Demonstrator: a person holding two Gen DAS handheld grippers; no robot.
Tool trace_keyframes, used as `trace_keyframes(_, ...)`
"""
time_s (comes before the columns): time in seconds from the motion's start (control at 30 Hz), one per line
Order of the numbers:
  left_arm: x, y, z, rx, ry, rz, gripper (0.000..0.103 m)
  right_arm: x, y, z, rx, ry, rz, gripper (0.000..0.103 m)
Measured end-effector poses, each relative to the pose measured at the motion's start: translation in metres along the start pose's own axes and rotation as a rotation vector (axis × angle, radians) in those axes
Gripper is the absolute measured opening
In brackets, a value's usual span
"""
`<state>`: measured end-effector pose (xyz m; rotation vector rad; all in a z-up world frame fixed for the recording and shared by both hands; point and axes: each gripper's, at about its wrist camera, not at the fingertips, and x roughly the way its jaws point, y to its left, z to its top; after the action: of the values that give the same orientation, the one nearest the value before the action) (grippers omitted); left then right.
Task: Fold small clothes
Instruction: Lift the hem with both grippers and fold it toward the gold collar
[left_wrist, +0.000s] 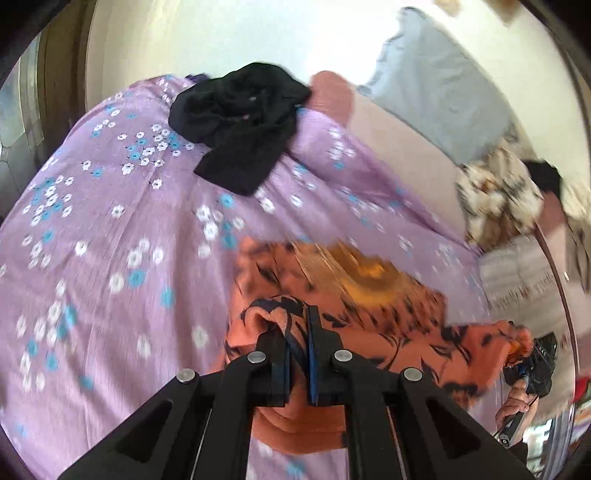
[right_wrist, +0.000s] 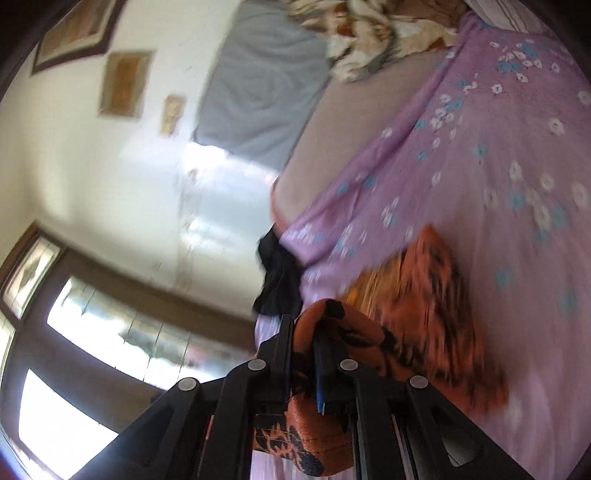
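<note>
I worked over a bed, and I took its lilac bedsheet (left_wrist: 110, 229) as my landmark: a thin, slightly creased cotton printed with small white and blue blossoms, spread smooth across most of the mattress.

Nearest to me, lifted just above that sheet, was the orange garment (left_wrist: 369, 314), a soft knit piece with a dark leaf-like print and a paler, golden patch near its upper edge. My left tool (left_wrist: 297, 332) was clenched on one bunched corner of it, the cloth squeezed between the blue-lined pads. My right tool (right_wrist: 301, 339) was likewise clamped on another corner, a fold of the same orange garment (right_wrist: 424, 295) bulging over its tips. The cloth hung stretched between the two grips, its lower edge blurred.

Farther up the sheet, toward its far edge, a black garment (left_wrist: 236, 122) lay in a crumpled heap, thin and limp, one strap-like end trailing toward me.

Beyond the sheet's edge the bare pinkish mattress cover (left_wrist: 402, 155) showed, and on it a rumpled brown-and-cream blanket (left_wrist: 495, 192). A grey pillow (left_wrist: 436, 81) leaned against the white wall (right_wrist: 92, 177) behind. On that wall hung framed pictures (right_wrist: 123, 83), and below them a window (right_wrist: 103, 332) in a dark wooden frame let in bright light.
</note>
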<state>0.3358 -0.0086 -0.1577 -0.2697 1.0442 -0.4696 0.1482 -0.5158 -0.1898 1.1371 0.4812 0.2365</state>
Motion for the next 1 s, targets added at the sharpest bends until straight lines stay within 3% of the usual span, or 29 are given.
trace_keyframes(0.13, 0.08, 0.03, 0.034, -0.131, 0.071, 0.036, 0.011, 0.058, -0.048, 0.038, 0.131, -0.065, -0.15, 0.014)
trace_keyframes(0.2, 0.117, 0.044, 0.037, -0.156, 0.104, 0.091, 0.011, 0.075, -0.074, 0.049, 0.202, -0.106, -0.167, 0.018)
trace_keyframes(0.27, 0.14, 0.059, 0.033, -0.189, 0.121, 0.114, 0.011, 0.079, -0.102, 0.059, 0.276, -0.184, -0.175, 0.04)
trace_keyframes(0.3, 0.144, 0.065, 0.028, -0.213, 0.117, 0.096, 0.011, 0.077, -0.111, 0.063, 0.306, -0.21, -0.184, 0.07)
trace_keyframes(0.33, 0.142, 0.07, 0.024, -0.231, 0.101, 0.073, 0.011, 0.07, -0.122, 0.065, 0.356, -0.246, -0.19, 0.078)
trace_keyframes(0.4, 0.13, 0.073, 0.018, -0.241, 0.064, 0.045, 0.011, 0.054, -0.127, 0.064, 0.37, -0.29, -0.148, 0.077)
trace_keyframes(0.47, 0.108, 0.071, 0.014, -0.231, 0.008, 0.058, 0.015, 0.042, -0.11, 0.062, 0.28, -0.256, -0.167, 0.077)
trace_keyframes(0.6, 0.045, 0.062, 0.002, -0.248, -0.149, 0.207, 0.047, 0.021, -0.05, 0.035, 0.061, -0.129, -0.191, 0.077)
trace_keyframes(0.67, 0.024, 0.044, -0.01, -0.206, -0.167, 0.265, 0.055, 0.016, -0.02, 0.008, -0.037, -0.072, -0.204, 0.077)
trace_keyframes(0.77, 0.019, -0.001, -0.038, -0.093, -0.089, 0.274, 0.069, 0.022, 0.006, -0.04, -0.155, 0.019, -0.251, 0.076)
trace_keyframes(0.87, 0.039, -0.049, -0.068, 0.004, 0.009, 0.255, 0.069, 0.034, 0.001, -0.082, -0.215, 0.11, -0.292, 0.068)
trace_keyframes(0.97, 0.077, -0.089, -0.095, 0.102, 0.084, 0.313, 0.069, 0.052, -0.047, -0.117, -0.054, 0.248, -0.325, 0.053)
trace_keyframes(1.0, 0.094, -0.096, -0.101, 0.128, 0.124, 0.345, 0.069, 0.056, -0.062, -0.126, -0.027, 0.268, -0.357, 0.042)
